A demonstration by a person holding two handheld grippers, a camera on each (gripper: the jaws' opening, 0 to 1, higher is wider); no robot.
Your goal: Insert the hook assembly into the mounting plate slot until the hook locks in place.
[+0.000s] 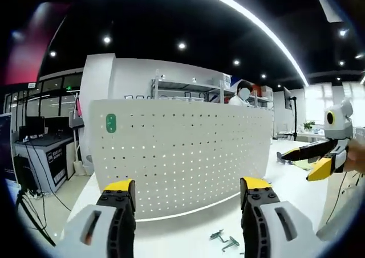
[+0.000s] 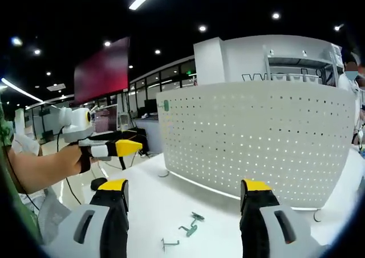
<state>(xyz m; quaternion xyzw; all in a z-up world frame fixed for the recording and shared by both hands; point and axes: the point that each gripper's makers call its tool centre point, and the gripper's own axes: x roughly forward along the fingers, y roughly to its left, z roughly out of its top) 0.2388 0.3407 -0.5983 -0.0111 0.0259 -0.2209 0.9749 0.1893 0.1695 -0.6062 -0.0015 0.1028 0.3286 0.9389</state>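
Note:
A white pegboard mounting plate [image 1: 182, 155] stands upright on the white table, also seen as the pegboard [image 2: 256, 144] in the right gripper view. Small grey metal hooks [image 1: 224, 240] lie on the table in front of it, between and below my left gripper's jaws; in the right gripper view the hooks [image 2: 188, 228] lie loose between its jaws. My left gripper [image 1: 188, 192] is open and empty, and appears as the left gripper [image 2: 117, 148] held by a hand. My right gripper [image 2: 185, 194] is open and empty; in the left gripper view the right gripper [image 1: 319, 158] enters from the right.
The white table [image 2: 171, 184] carries the pegboard and hooks. A green sticker [image 1: 110, 123] sits on the board's upper left. Desks with monitors [image 1: 40, 138] stand at the left, shelving [image 1: 188, 90] and a person behind the board.

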